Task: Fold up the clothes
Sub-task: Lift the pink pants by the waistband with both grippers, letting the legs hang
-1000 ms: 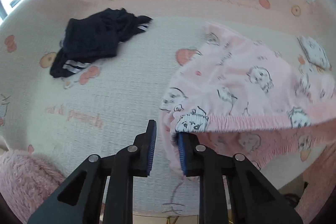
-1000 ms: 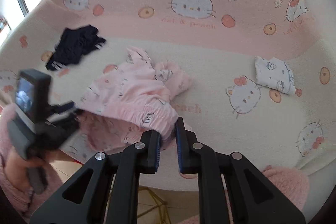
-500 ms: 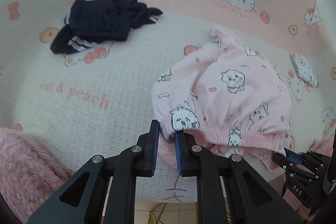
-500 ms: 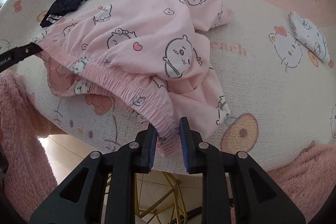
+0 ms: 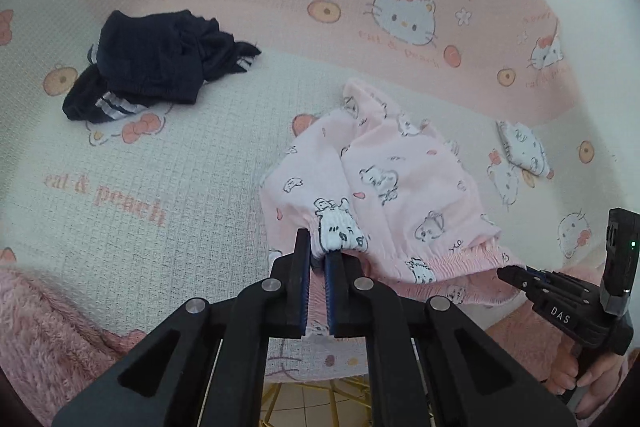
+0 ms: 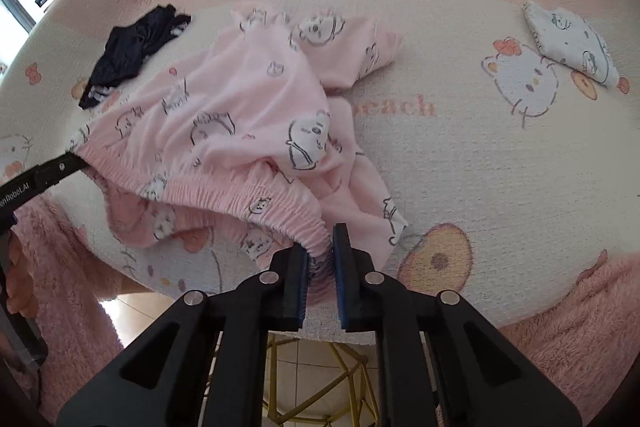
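Pink cartoon-print shorts (image 5: pixel 384 179) lie bunched on the blanket-covered table (image 5: pixel 160 167). Their elastic waistband faces the near edge and is stretched between my two grippers. My left gripper (image 5: pixel 318 247) pinches the waistband's left corner, its jaws closing tight on the gathered cloth. In the right wrist view the shorts (image 6: pixel 240 99) spread up and left. There my right gripper (image 6: pixel 322 247) has the waistband's right end bunched between its closing jaws. Each view also shows the other one's tip on the waistband: the right gripper (image 5: pixel 508 271) and the left gripper (image 6: pixel 76 159).
A crumpled dark garment (image 5: pixel 160 59) with white stripes lies at the far left. A small folded white printed piece (image 6: pixel 568 43) rests at the far right. Fluffy pink sleeves (image 5: pixel 40 327) flank the near table edge. Tiled floor and gold table legs (image 6: pixel 312 367) show below it.
The left jaws have closed on the waistband's corner. The right gripper has come down close to the table, with the waistband's other end staying between its jaws. The waistband now stretches between both.
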